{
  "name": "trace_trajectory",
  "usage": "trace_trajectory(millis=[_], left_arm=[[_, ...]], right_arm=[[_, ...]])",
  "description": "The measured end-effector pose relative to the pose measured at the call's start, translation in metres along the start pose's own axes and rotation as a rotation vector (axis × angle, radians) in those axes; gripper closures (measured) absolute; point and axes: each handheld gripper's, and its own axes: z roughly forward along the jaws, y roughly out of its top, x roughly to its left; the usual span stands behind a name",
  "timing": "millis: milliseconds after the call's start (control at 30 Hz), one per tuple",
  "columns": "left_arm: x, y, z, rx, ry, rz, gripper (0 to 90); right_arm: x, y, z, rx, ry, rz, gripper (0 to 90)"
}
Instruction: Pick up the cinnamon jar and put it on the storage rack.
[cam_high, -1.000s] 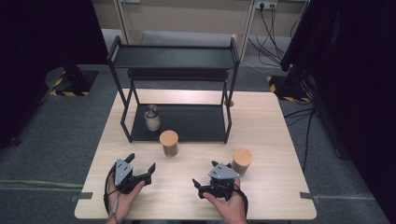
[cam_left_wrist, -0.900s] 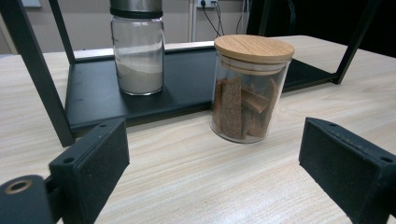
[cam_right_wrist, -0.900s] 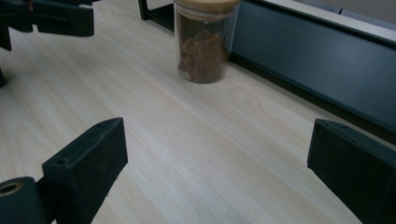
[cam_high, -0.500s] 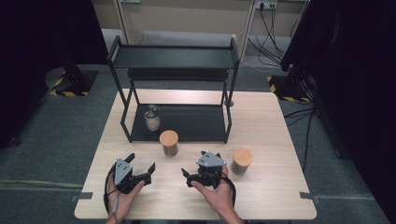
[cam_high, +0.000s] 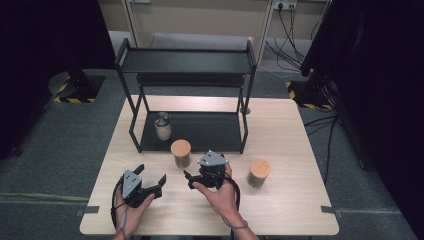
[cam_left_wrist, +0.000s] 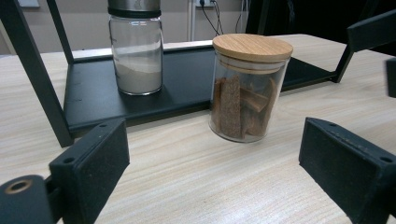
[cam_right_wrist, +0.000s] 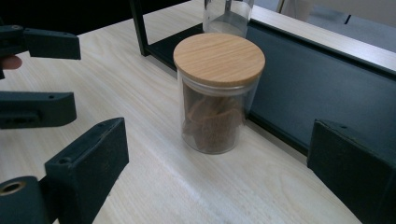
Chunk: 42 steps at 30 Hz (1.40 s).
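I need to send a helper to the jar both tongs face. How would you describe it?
Find the black two-tier rack on the wooden table. Just before its lower shelf's front edge stands a glass jar with a wooden lid, holding brown pieces. Its twin stands farther right; the shelf jar has a metal cap.

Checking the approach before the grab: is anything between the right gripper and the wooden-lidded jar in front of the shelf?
Nothing visible. The right gripper is open, with bare table up to the jar; the shelf stands behind it.

High view looks down and forward over the whole table (cam_high: 300, 150); both gripper views sit low and close, facing the rack (cam_left_wrist: 140, 88) from opposite sides, sharing the cork-lidded jar (cam_left_wrist: 250, 88).
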Motion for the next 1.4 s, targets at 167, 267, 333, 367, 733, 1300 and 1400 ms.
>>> trace_trajectory(millis=[167, 267, 333, 367, 733, 1300, 1400], left_arm=[[0.000, 0.000, 0.000, 0.000, 0.000, -0.001, 7.9], [0.001, 0.000, 0.000, -0.003, -0.001, -0.002, 8.1], [0.001, 0.000, 0.000, -0.002, -0.001, -0.002, 8.1], [0.000, 0.000, 0.000, -0.002, -0.001, -0.001, 8.1], [-0.001, 0.000, 0.000, -0.001, -0.001, 0.011, 8.0], [-0.001, 0.000, 0.000, 0.001, -0.003, 0.014, 8.0], [-0.001, 0.000, 0.000, 0.002, -0.004, 0.013, 8.0]], right_arm=[[-0.002, 0.007, 0.012, 0.007, 0.004, 0.010, 6.5], [-0.003, 0.012, 0.020, 0.013, 0.010, 0.017, 6.5], [-0.003, 0.015, 0.025, 0.015, 0.012, 0.021, 6.6], [-0.004, 0.016, 0.027, 0.017, 0.014, 0.024, 6.8], [-0.008, 0.025, 0.053, 0.050, 0.014, 0.043, 10.9], [-0.007, 0.037, 0.072, 0.078, 0.010, 0.054, 17.0], [-0.005, 0.038, 0.077, 0.088, 0.005, 0.043, 18.5]])
